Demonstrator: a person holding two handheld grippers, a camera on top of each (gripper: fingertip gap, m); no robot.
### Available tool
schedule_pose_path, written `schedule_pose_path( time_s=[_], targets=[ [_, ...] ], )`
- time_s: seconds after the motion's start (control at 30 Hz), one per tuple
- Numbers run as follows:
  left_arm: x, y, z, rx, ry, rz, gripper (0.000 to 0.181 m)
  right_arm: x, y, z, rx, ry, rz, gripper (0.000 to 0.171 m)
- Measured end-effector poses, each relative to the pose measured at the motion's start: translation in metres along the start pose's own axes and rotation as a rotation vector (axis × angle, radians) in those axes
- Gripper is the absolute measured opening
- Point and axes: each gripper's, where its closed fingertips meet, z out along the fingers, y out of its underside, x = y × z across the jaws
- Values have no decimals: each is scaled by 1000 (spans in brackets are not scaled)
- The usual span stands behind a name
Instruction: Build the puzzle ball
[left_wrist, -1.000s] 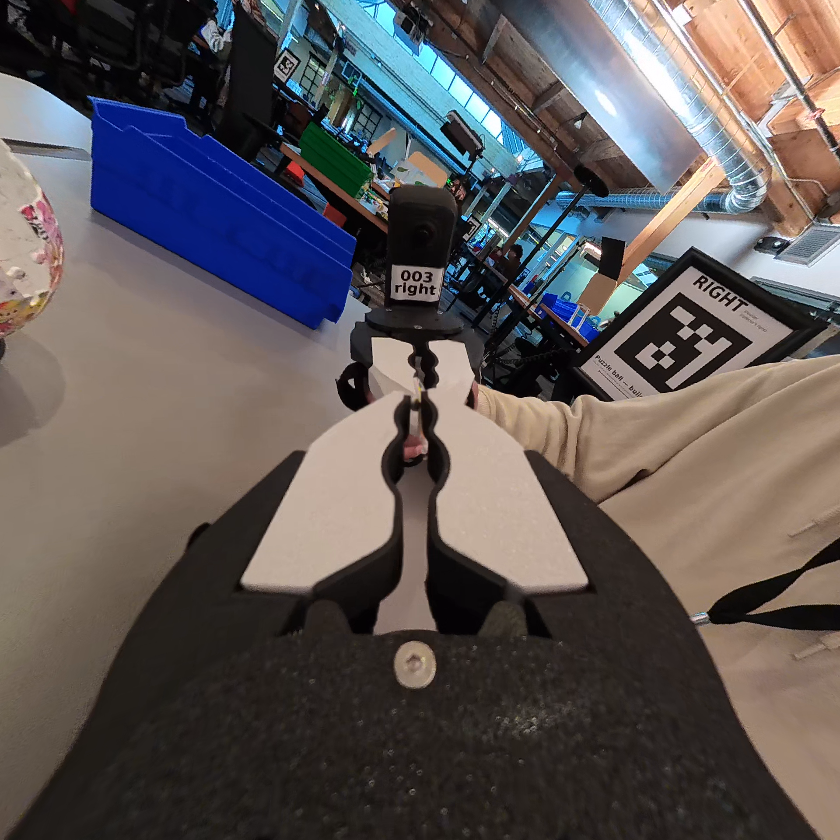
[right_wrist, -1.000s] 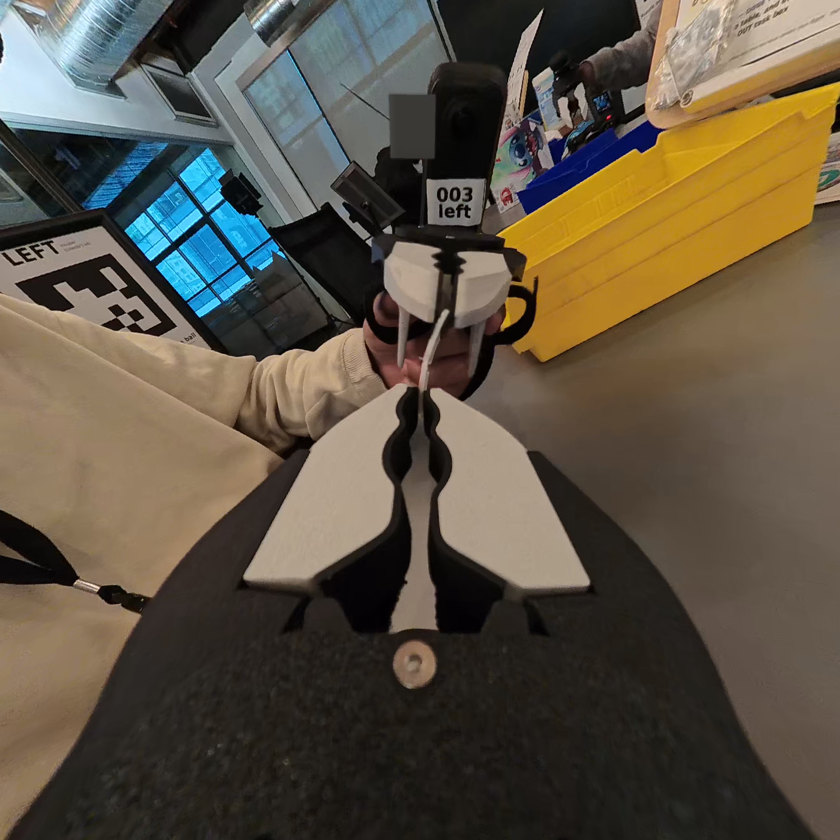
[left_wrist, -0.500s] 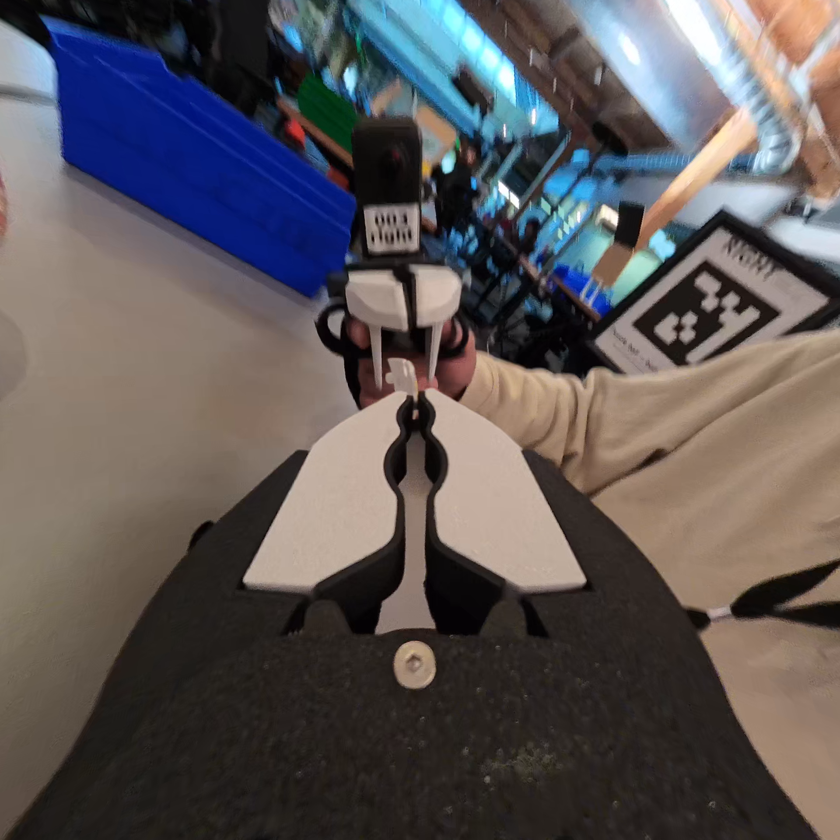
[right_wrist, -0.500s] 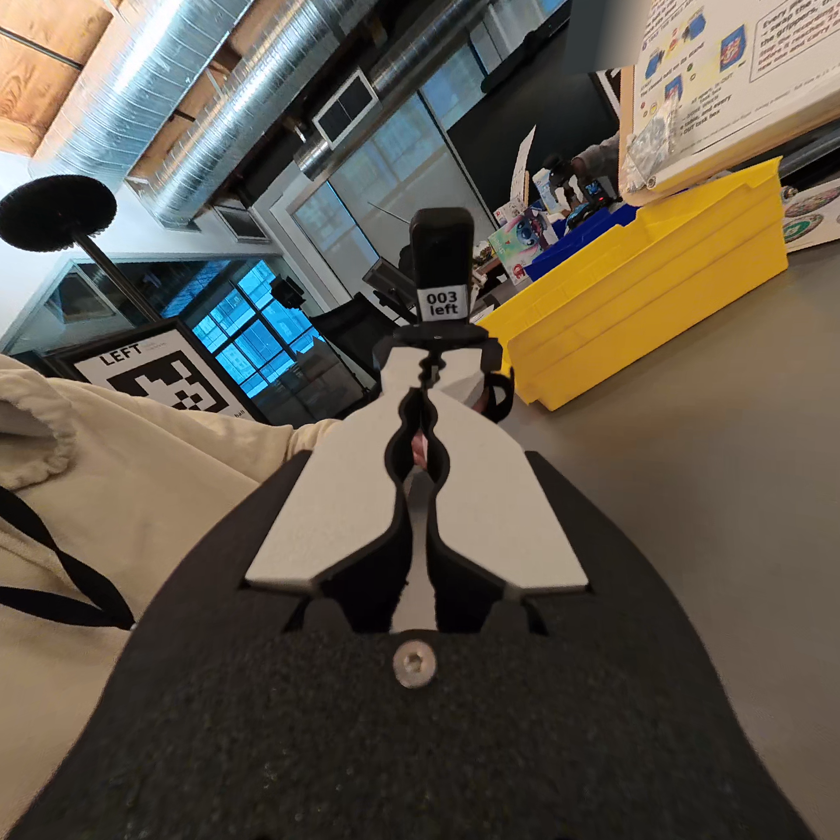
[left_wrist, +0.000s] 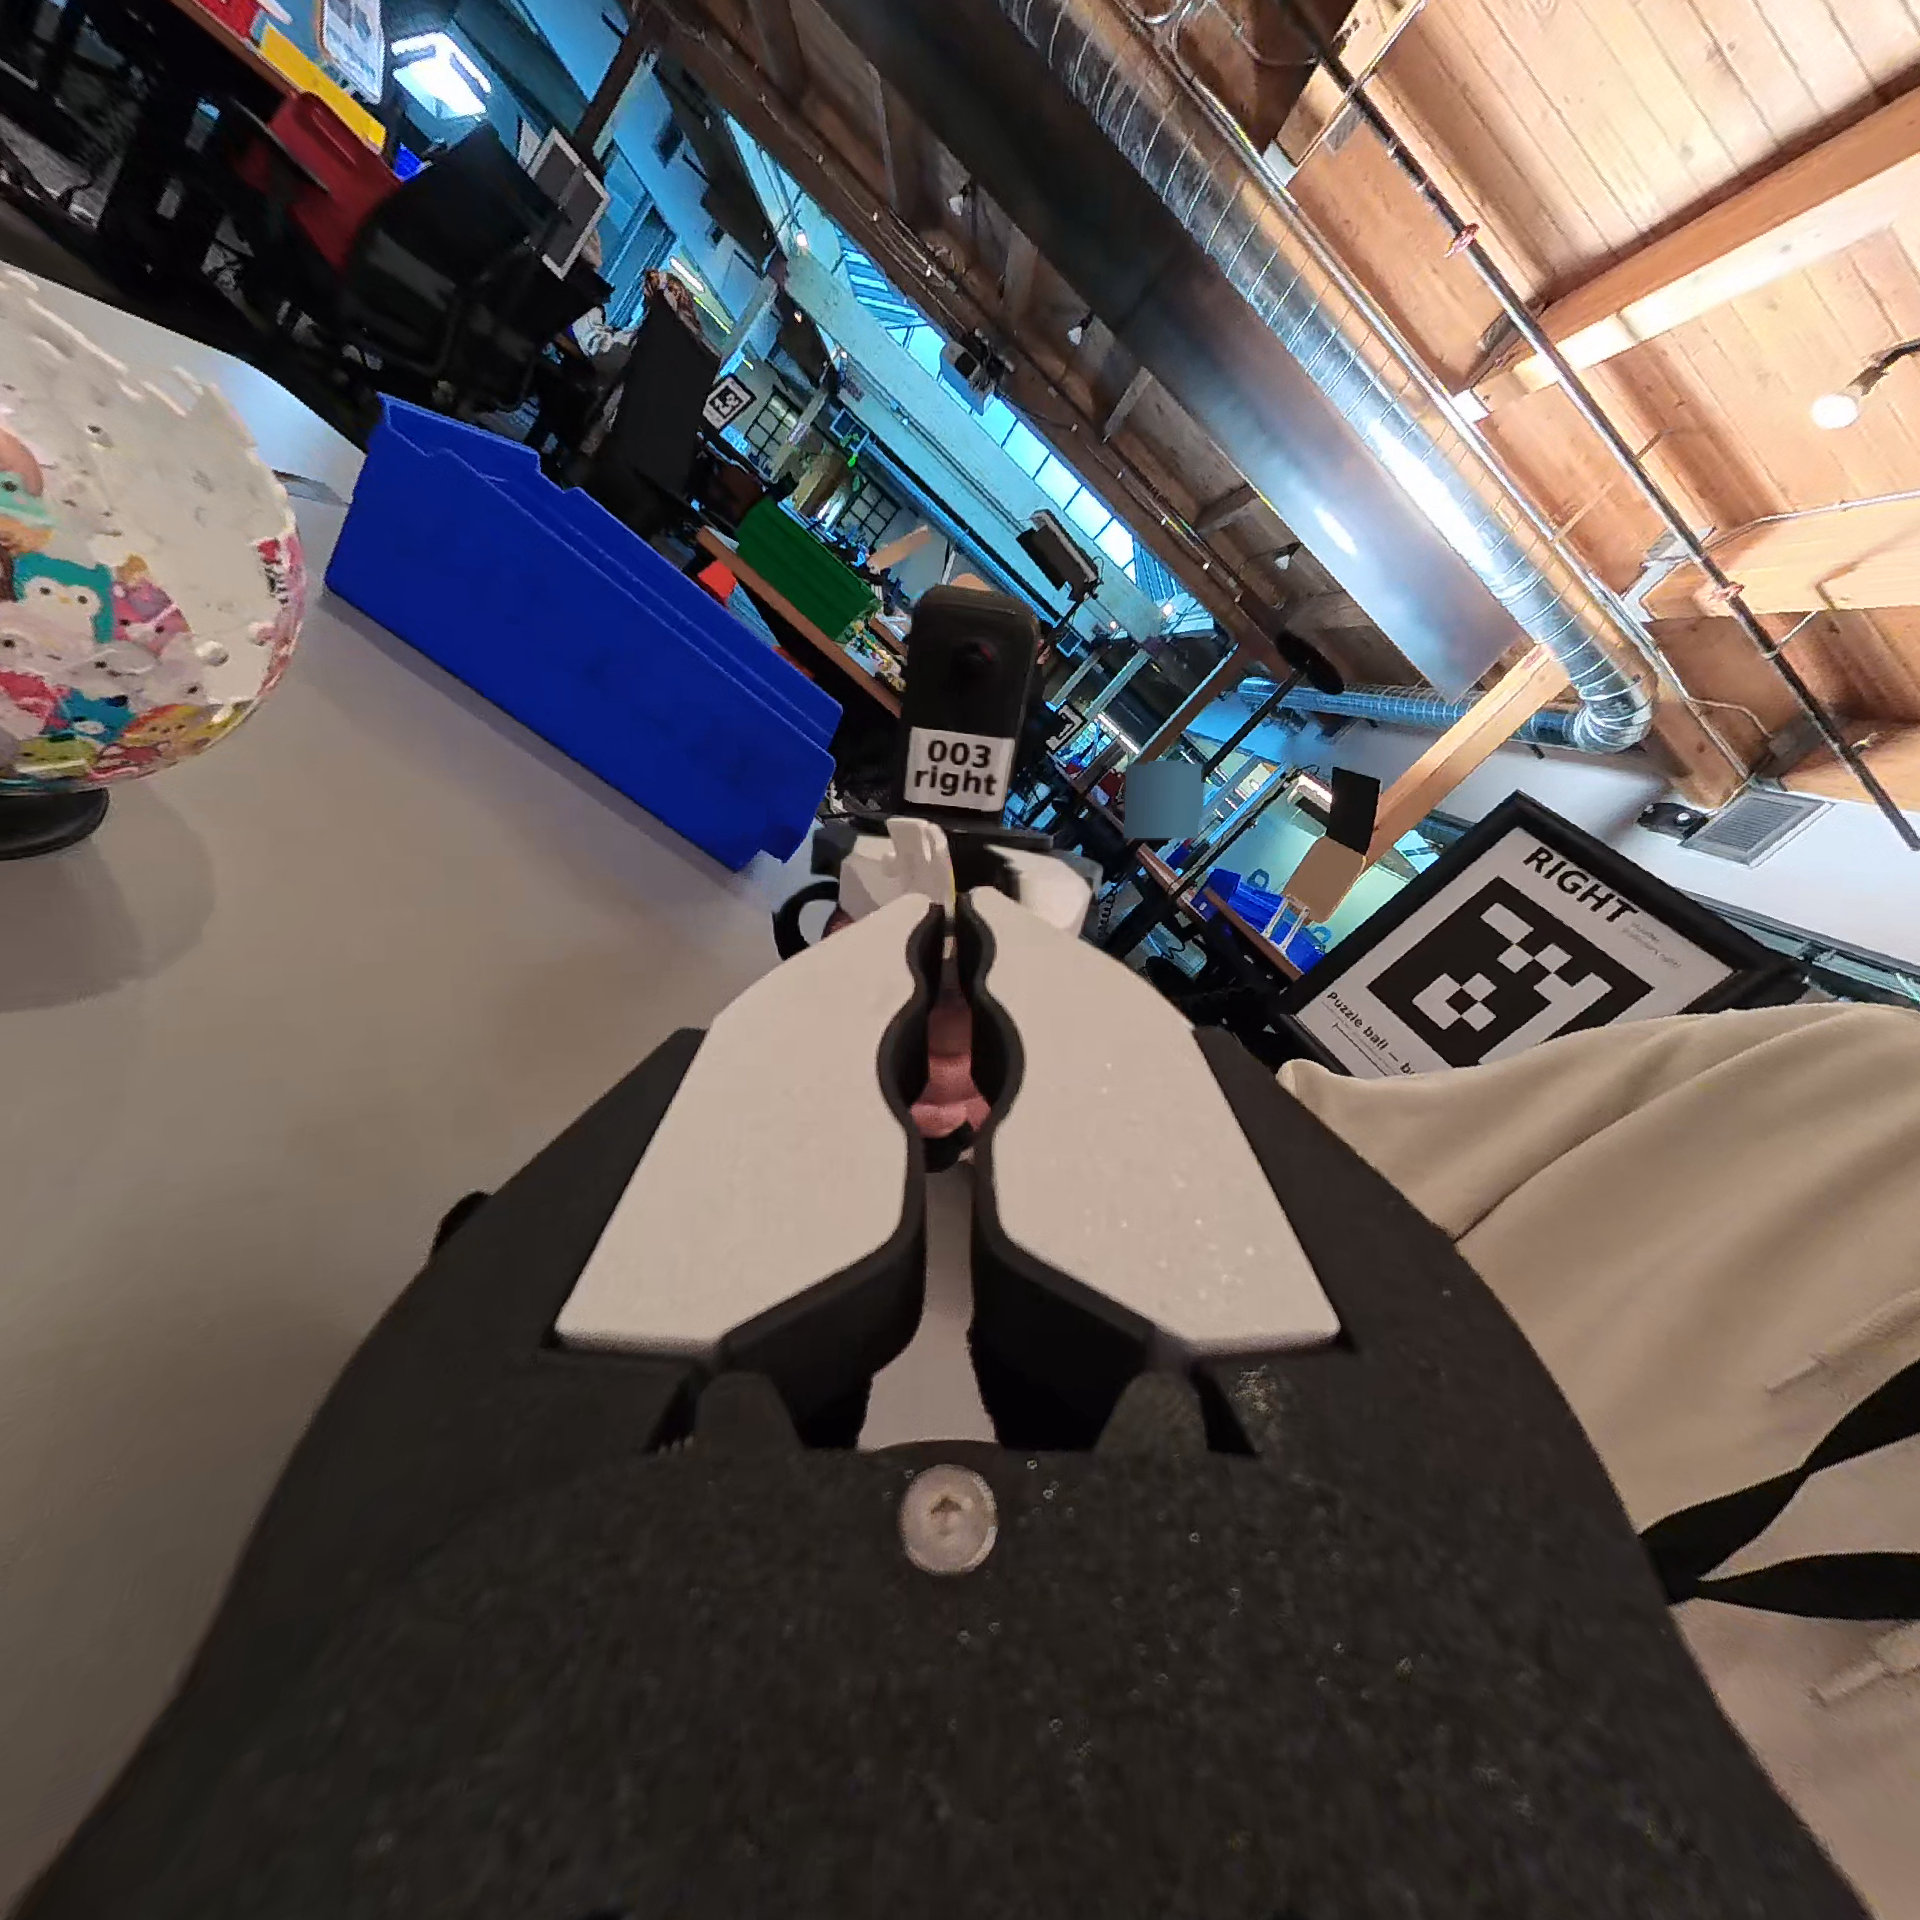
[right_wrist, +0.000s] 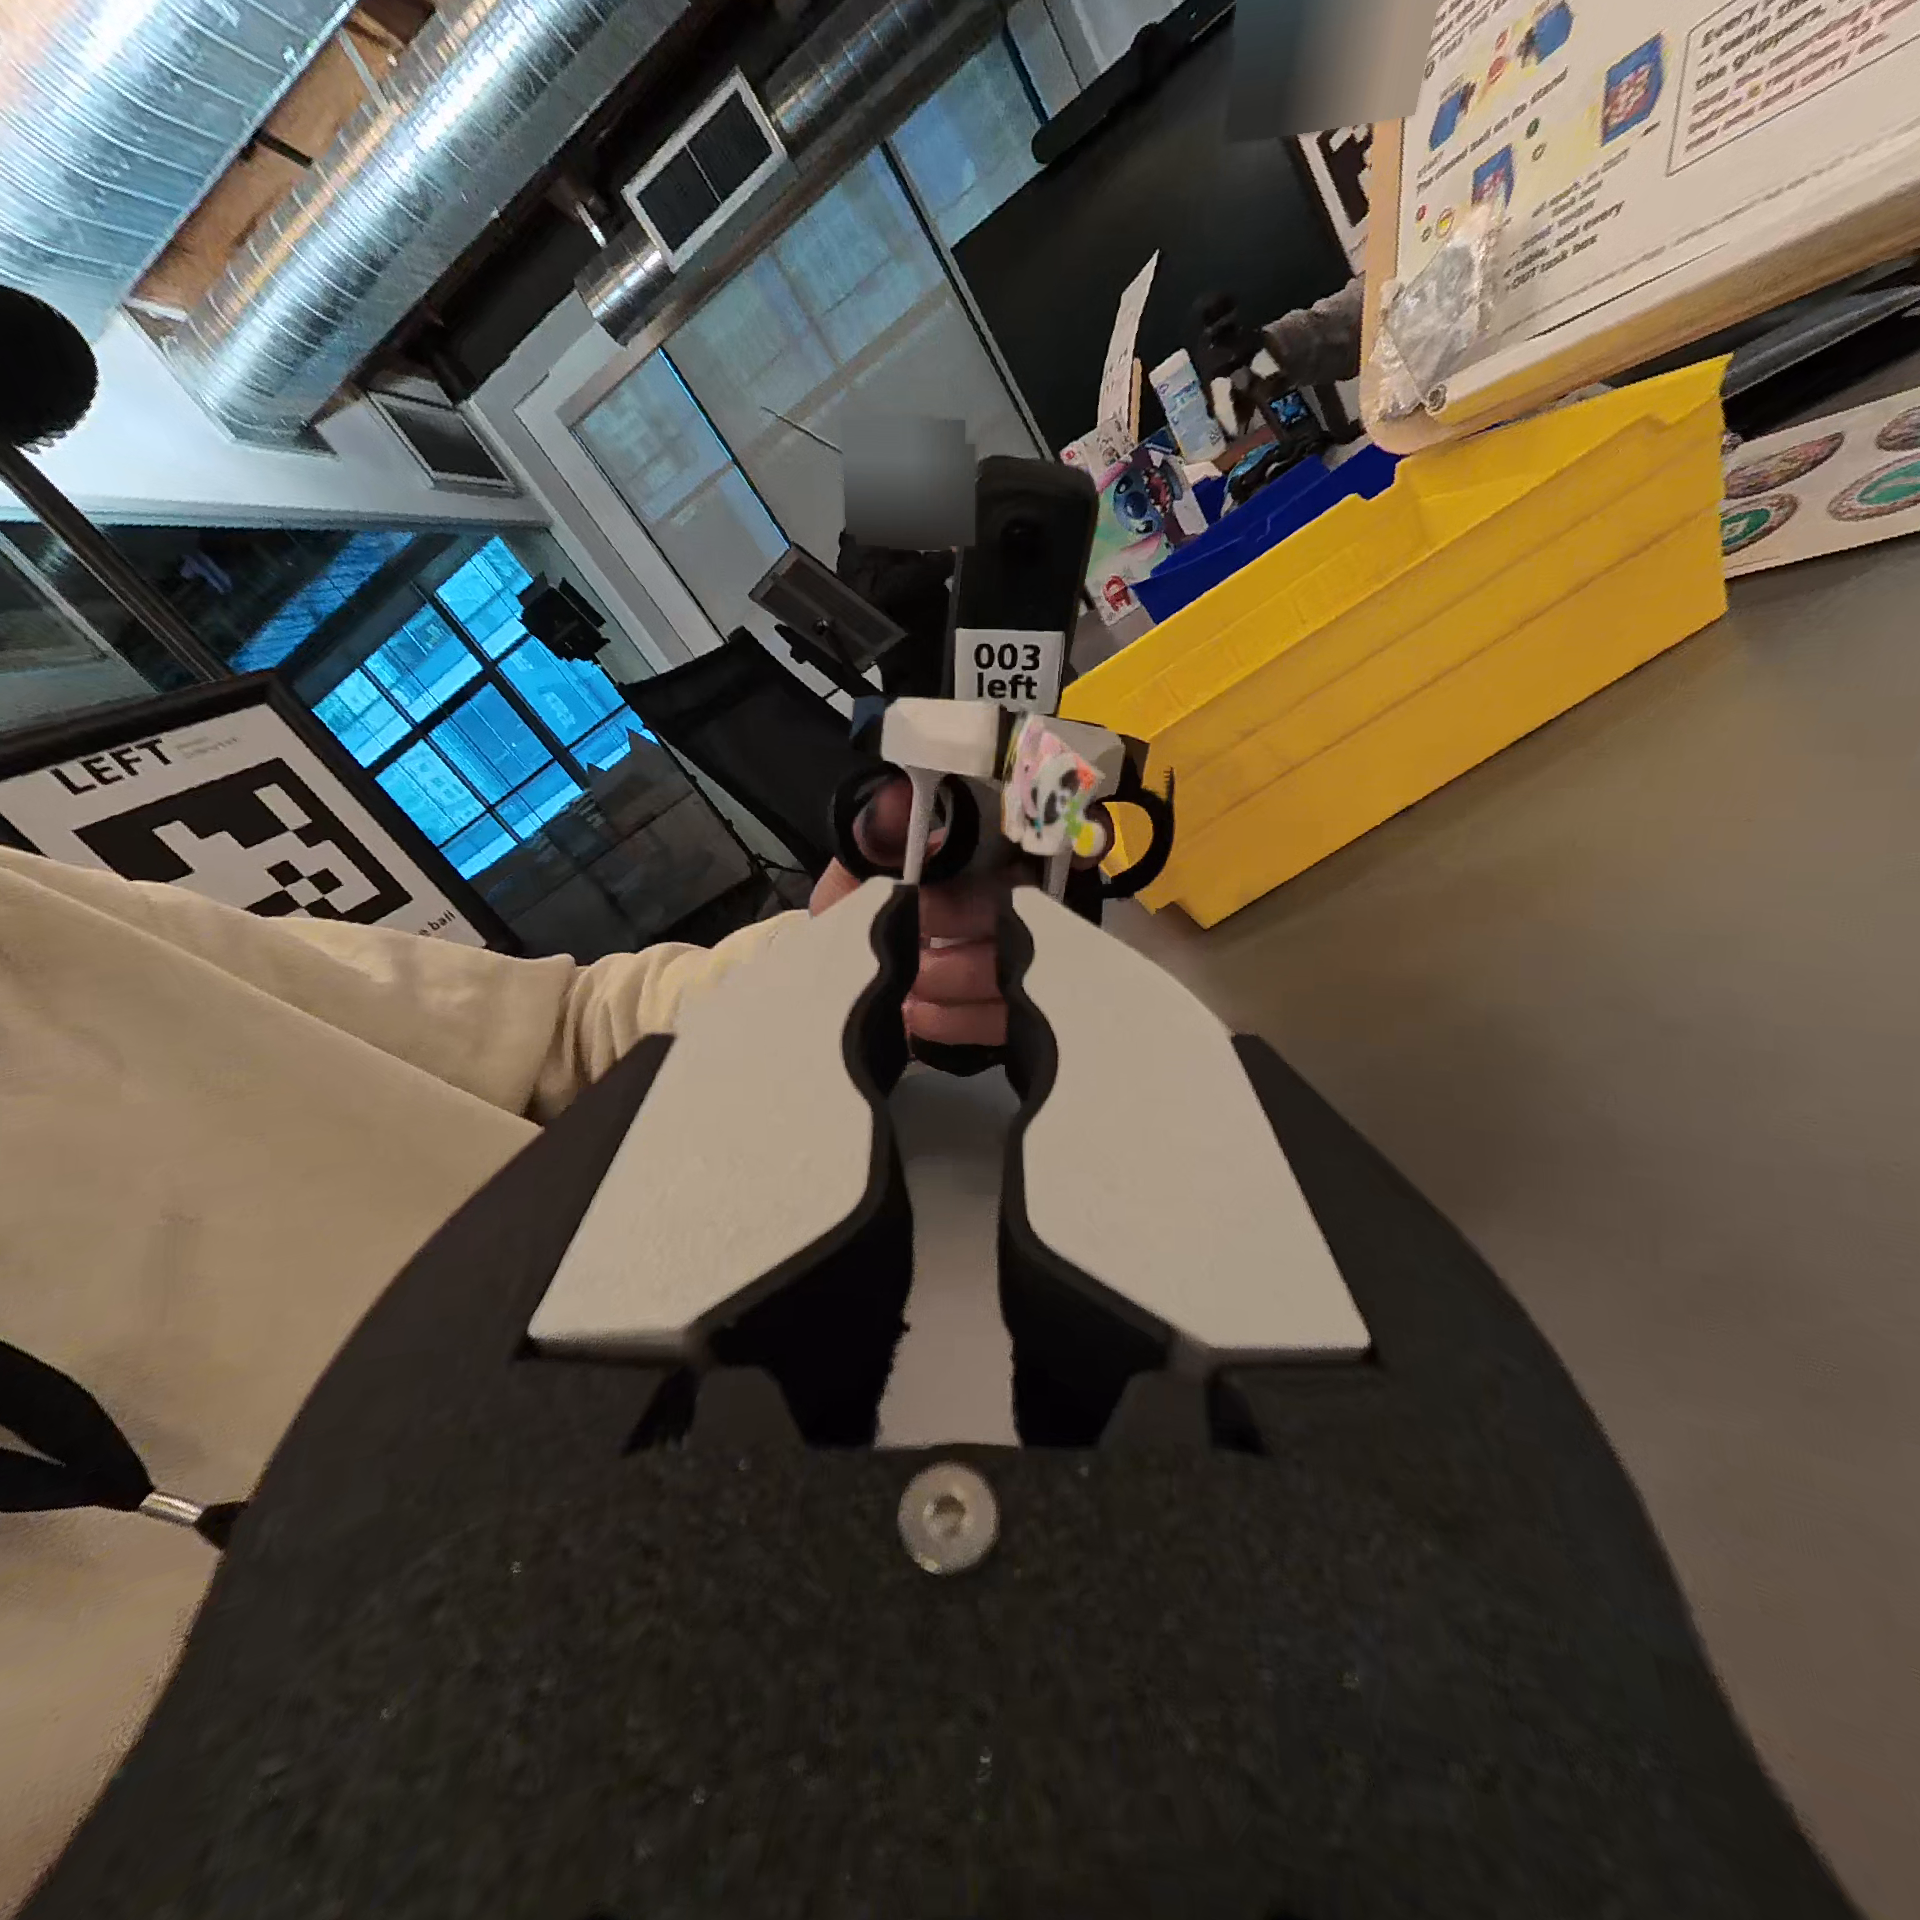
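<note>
Though drawn almost tip to tip, left claw not empty: clamps a thin puzzle piece edge-on, white back projecting above the tips. Shows the piece's printed cartoon face in the right wrist view. Right claw parted to a narrow gap, holding and touching nothing. Faces the left claw head-on, near it, above the counter.

Puzzle ball at far left of the counter on a black stand, partly built, with a jagged open upper edge; well apart from both claws.

Writing noted, not transcribed: white label on each claw's camera body; framed board with a black-and-white square pattern behind each sleeve; printed instruction sheet above the yellow bin.

Blue bin at the counter's far edge, beyond the ball. Bare counter between ball and claws, and between claws and yellow bin.
</note>
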Motion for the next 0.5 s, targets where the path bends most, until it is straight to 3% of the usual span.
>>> schedule_pose_path(
  time_s=[0.5],
  targets=[
    [10, 10, 3, -69, 56, -3, 1, 7, -6, -8, 38, 12, 13, 5]
  ],
)
